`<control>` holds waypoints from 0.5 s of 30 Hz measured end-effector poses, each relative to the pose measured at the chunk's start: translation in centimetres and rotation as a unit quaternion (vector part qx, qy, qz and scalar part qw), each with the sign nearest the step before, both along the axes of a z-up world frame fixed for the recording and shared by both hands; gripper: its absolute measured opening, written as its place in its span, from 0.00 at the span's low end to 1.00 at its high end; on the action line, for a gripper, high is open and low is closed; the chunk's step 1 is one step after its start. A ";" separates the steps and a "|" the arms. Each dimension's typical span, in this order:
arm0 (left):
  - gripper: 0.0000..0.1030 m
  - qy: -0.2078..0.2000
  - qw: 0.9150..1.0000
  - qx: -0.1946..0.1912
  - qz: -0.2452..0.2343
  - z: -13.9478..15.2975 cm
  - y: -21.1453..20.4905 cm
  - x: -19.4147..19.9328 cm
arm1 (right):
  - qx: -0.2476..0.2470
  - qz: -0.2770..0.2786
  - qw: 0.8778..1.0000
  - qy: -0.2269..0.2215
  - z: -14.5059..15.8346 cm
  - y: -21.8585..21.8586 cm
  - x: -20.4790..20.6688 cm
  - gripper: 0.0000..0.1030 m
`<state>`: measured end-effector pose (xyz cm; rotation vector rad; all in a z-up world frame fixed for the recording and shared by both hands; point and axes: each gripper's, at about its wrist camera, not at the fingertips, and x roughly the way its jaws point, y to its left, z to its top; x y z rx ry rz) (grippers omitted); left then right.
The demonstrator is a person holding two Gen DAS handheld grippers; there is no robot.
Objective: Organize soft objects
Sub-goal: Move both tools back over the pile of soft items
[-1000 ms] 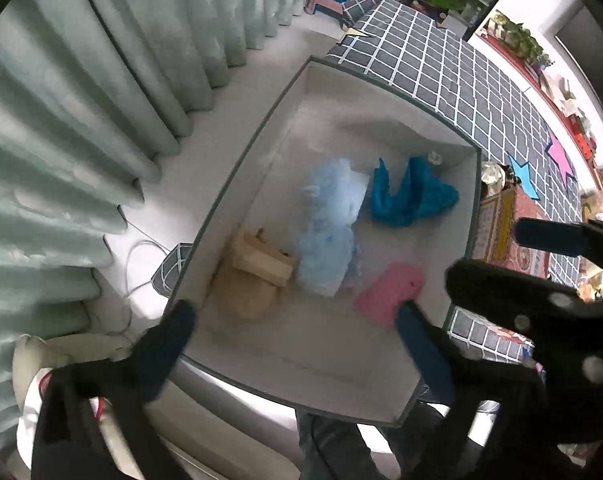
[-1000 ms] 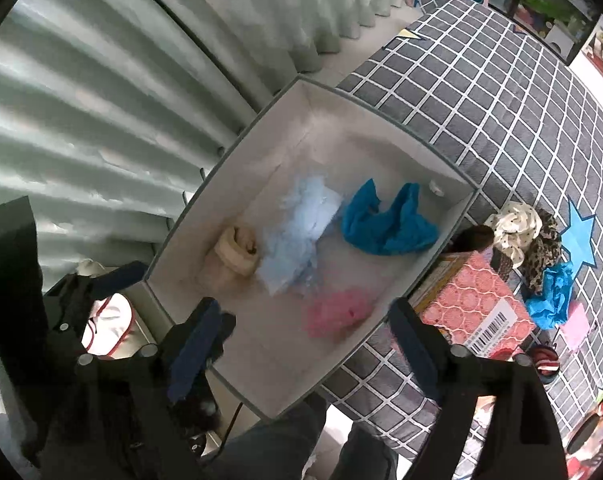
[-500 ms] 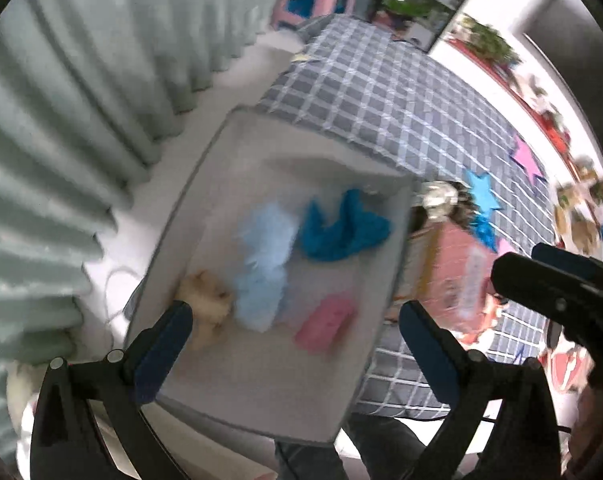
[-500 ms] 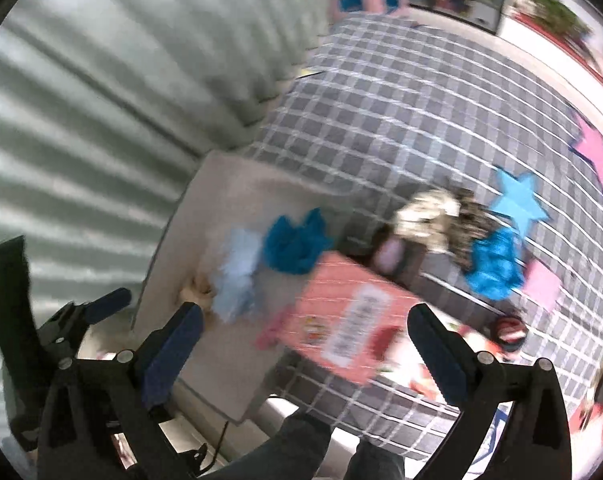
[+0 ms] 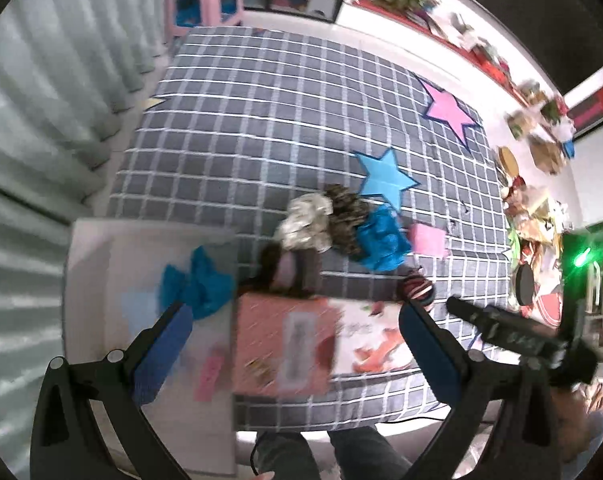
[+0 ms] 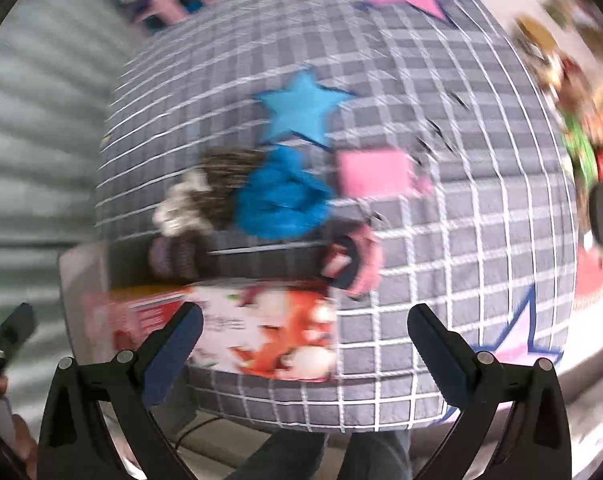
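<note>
On the grey checked mat lies a heap of soft things: a cream ruffled piece, a brown patterned piece, a bright blue cloth, a pink square and a striped roll. The white storage bin at the left holds a teal cloth and a pink item. My left gripper is open above the pink carton. My right gripper is open over the mat edge, nothing between its fingers.
A pink printed carton lies between bin and heap. Pale curtains hang at the left. Blue and pink stars mark the mat. A pink stool stands far back; clutter lines the right wall. The person's legs are below.
Both grippers have swung right, away from over the bin and toward the heap on the mat. Both stay open and empty. The right wrist view is motion-blurred.
</note>
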<state>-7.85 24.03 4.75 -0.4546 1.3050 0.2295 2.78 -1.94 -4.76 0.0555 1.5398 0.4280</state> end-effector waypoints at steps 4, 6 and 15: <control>1.00 0.027 0.999 -0.025 -0.018 -1.9 -1.9 4.5 | 0.001 -0.037 0.999 0.033 -2.8 -2.1 0.7 1.00; 1.00 0.046 0.998 -0.030 -0.022 -3.0 -2.5 6.2 | 0.002 -0.042 0.998 0.038 -3.8 -2.1 0.9 1.00; 1.00 0.126 0.991 -0.022 -0.036 -8.5 -3.4 11.7 | 0.002 -0.053 0.996 0.072 -9.8 -0.5 2.7 1.00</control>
